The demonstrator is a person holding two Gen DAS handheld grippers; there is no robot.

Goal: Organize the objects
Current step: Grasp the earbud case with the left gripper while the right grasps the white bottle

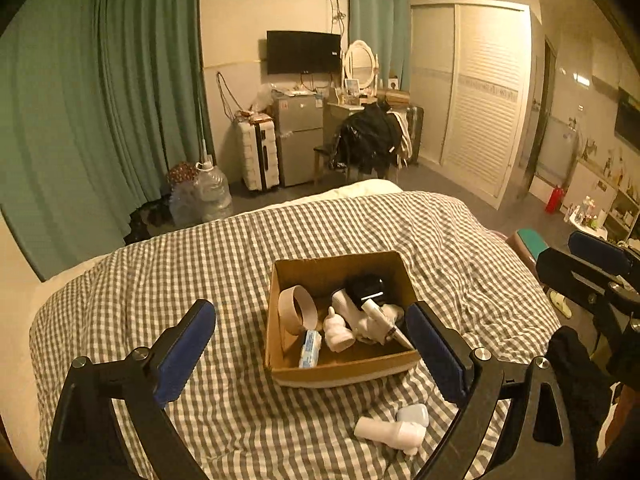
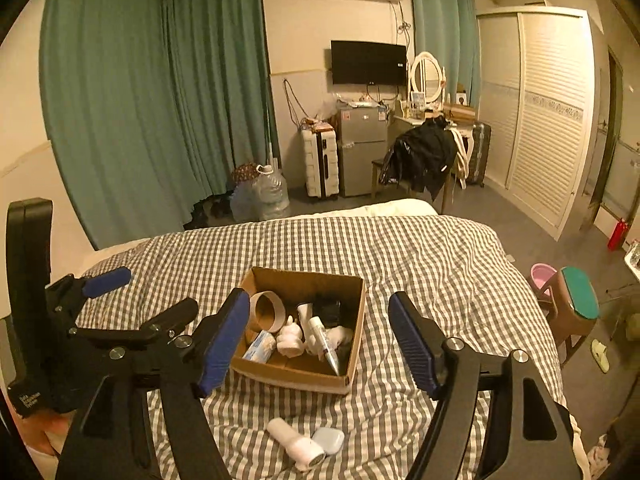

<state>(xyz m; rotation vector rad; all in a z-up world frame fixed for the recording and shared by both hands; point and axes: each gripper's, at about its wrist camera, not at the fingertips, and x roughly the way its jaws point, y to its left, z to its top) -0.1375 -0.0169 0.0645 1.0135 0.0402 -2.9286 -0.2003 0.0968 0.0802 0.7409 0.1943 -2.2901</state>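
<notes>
An open cardboard box sits on the checked bedcover. It holds a tape roll, a white figurine, a blue-white packet, a white tube and a black object. In front of the box lie a white handheld device and a small pale case. My left gripper is open and empty over the box's near side. My right gripper is open and empty, also near the box.
The checked bedcover spans the bed. A stool and pink basin stand to its right. Past the bed's foot are water jugs, a suitcase, a fridge and a chair with dark clothes.
</notes>
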